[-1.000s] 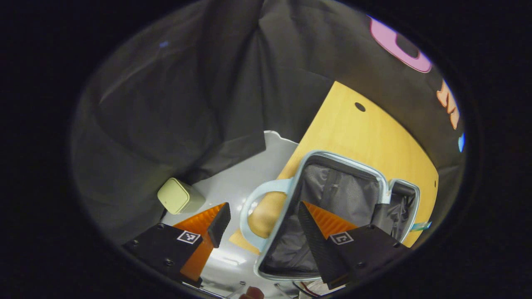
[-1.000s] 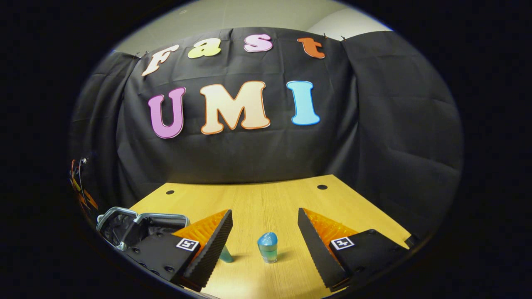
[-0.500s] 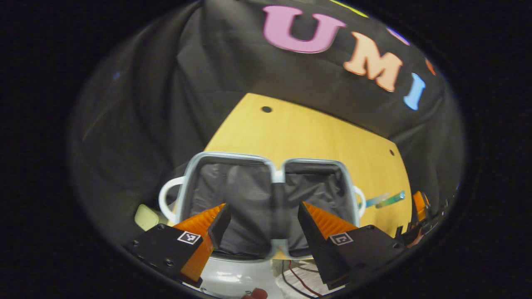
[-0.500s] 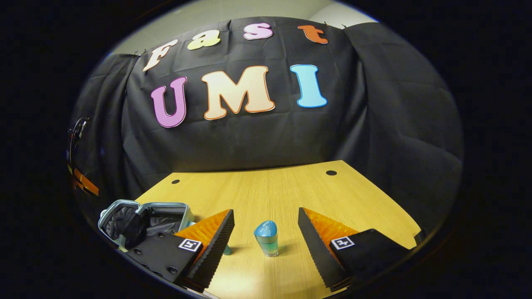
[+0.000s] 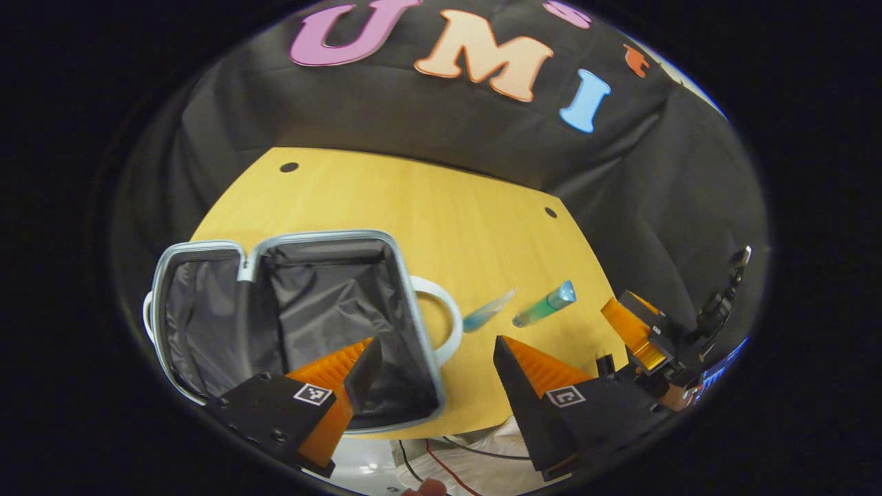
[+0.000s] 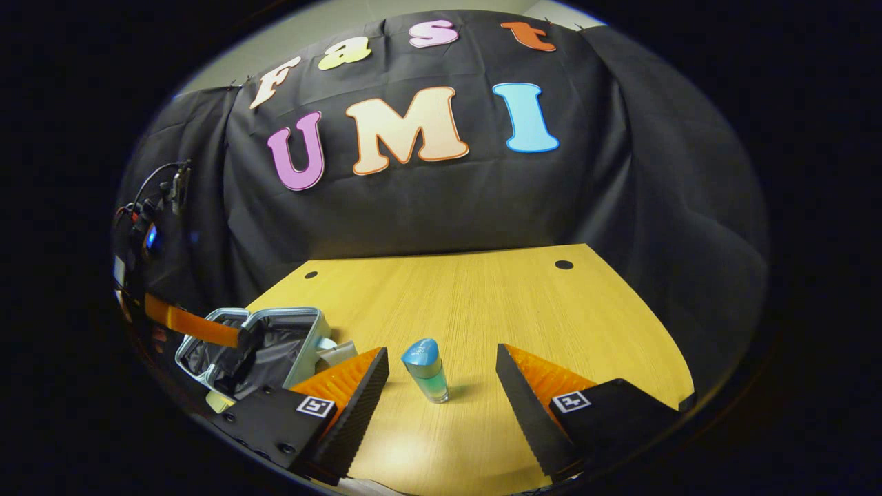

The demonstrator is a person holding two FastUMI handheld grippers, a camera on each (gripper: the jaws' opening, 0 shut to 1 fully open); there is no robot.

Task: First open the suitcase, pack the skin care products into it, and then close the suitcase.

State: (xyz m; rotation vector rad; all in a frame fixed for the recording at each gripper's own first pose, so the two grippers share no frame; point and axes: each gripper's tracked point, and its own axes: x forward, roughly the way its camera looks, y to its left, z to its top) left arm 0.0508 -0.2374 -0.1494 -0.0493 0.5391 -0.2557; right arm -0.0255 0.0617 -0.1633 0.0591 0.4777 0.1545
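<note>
Blue-capped bottle [image 6: 426, 369] stands between your spread right gripper [image 6: 441, 393] fingers; your left gripper [image 5: 434, 375], also spread, overhangs the open suitcase [image 5: 207, 324].

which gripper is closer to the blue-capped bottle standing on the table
Right. The right gripper is open with the bottle standing just ahead between its fingers, untouched. The left gripper hangs by the open suitcase, off to the bottle's side.

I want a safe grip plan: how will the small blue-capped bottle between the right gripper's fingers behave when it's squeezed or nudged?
The blue-capped bottle stands upright, tall on a narrow base, so a sideways nudge would probably tip it. Its clear body looks smooth and hard, likely somewhat slippery between the right gripper fingers. Being small, it is probably light.
</note>
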